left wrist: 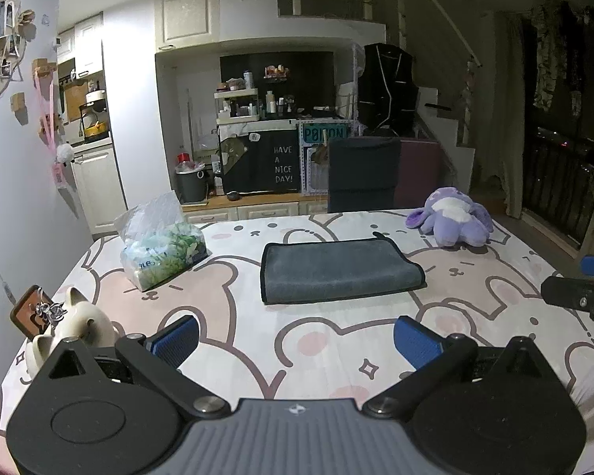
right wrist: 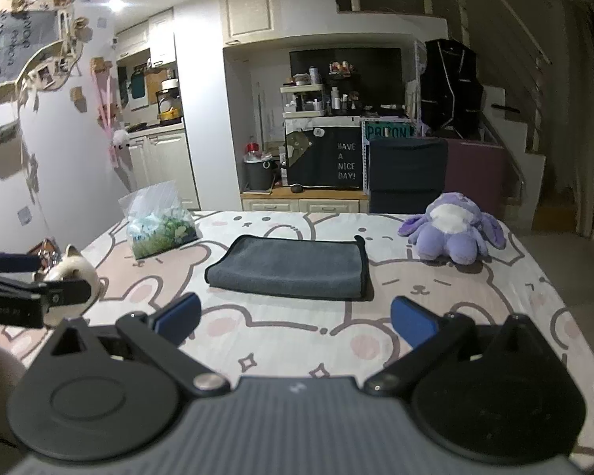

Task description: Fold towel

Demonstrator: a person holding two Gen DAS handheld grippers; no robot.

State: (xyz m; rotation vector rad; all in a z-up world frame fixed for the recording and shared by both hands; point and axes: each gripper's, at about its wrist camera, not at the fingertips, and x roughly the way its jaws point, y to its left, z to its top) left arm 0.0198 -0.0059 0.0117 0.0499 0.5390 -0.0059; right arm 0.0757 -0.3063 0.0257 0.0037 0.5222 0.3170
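A dark grey towel [left wrist: 338, 271] with black trim lies folded into a rectangle in the middle of the table, on a bunny-print cloth [left wrist: 297, 340]. It also shows in the right wrist view [right wrist: 293, 267]. My left gripper [left wrist: 297, 342] is open and empty, held above the cloth well short of the towel's near edge. My right gripper [right wrist: 295, 320] is open and empty too, just short of the towel's near edge. Part of the right gripper shows at the right edge of the left wrist view [left wrist: 582, 295]; part of the left gripper shows at the left of the right wrist view [right wrist: 27, 295].
A plastic bag of tissues [left wrist: 162, 253] stands left of the towel. A purple plush toy [left wrist: 451, 217] sits at the far right. A cream cat-shaped ceramic [left wrist: 79, 324] and a small brown item stand at the near left. A dark chair [left wrist: 362, 174] stands behind the table.
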